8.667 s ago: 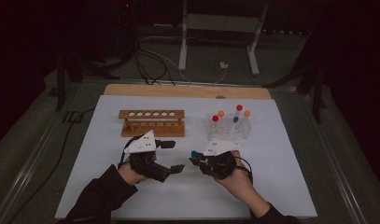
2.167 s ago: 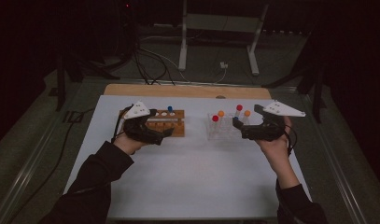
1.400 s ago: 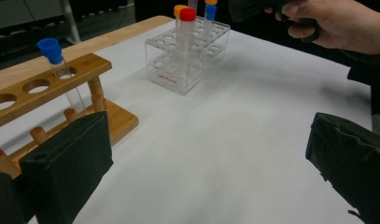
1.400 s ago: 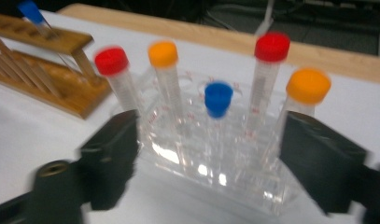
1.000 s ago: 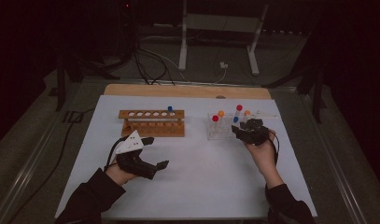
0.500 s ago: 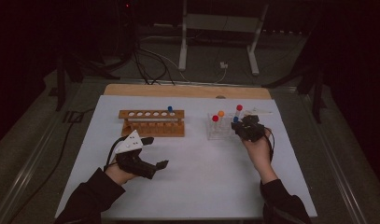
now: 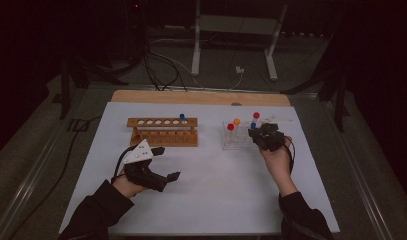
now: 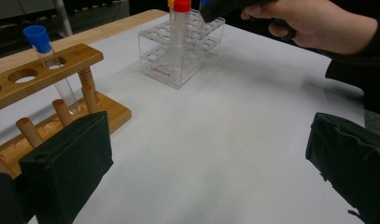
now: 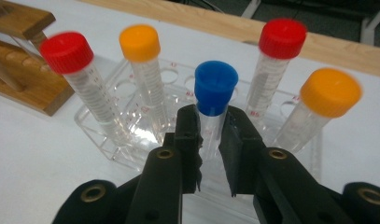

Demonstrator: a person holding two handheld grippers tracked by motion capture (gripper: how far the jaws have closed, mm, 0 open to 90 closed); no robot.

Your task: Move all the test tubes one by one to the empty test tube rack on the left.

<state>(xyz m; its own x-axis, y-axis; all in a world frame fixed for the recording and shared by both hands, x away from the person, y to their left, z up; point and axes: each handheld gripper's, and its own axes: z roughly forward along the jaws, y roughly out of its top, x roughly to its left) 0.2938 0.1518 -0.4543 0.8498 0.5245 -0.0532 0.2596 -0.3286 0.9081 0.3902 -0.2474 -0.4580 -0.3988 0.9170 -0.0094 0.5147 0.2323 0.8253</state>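
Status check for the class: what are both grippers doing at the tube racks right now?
Right gripper shut on blue-capped tube in clear rack. Left gripper open, idle near wooden rack. Nothing blocking.

High view looked down and forward over the table from the person's side, left gripper view sat low, right gripper view close, all sharing the clear rack.

Capped tubes stand close around the blue-capped tube in the clear rack, leaving narrow gaps. The white mat between the wooden rack and the clear rack lies open.
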